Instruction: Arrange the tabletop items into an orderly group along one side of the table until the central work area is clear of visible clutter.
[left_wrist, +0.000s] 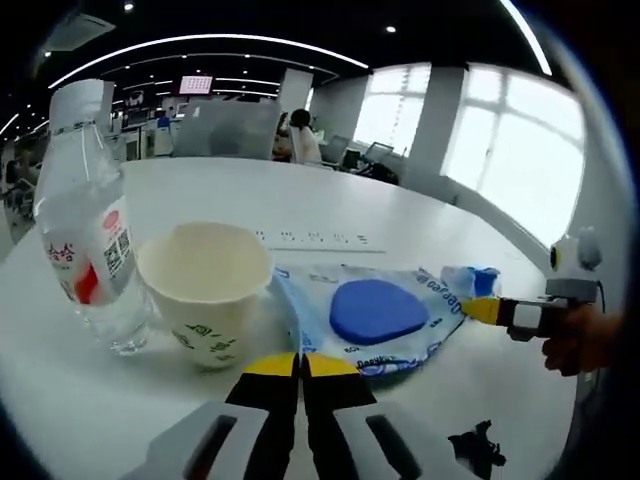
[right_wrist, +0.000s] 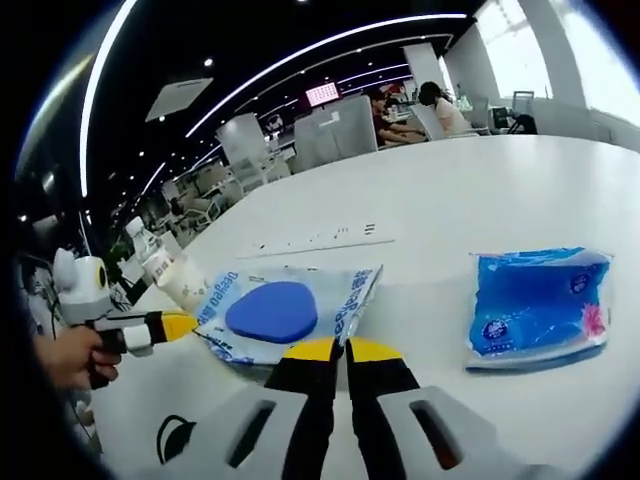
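Observation:
A flat blue packet (left_wrist: 375, 315) with a blue oval pad inside lies on the white table (left_wrist: 330, 200). My left gripper (left_wrist: 300, 365) is shut, its yellow tips pinching the packet's near edge. My right gripper (left_wrist: 470, 308) reaches in from the right, held by a hand, with its tip on the packet's far corner. In the right gripper view the packet (right_wrist: 275, 312) lies ahead, my right gripper (right_wrist: 343, 350) is shut on its corner, and the left gripper (right_wrist: 190, 325) meets the opposite edge. A paper cup (left_wrist: 205, 285) and a water bottle (left_wrist: 85, 220) stand left of the packet.
A blue tissue pack (right_wrist: 540, 305) lies on the table to the right of the packet. A small black item (left_wrist: 475, 445) rests near the table's front edge. Office desks and seated people are far behind the table.

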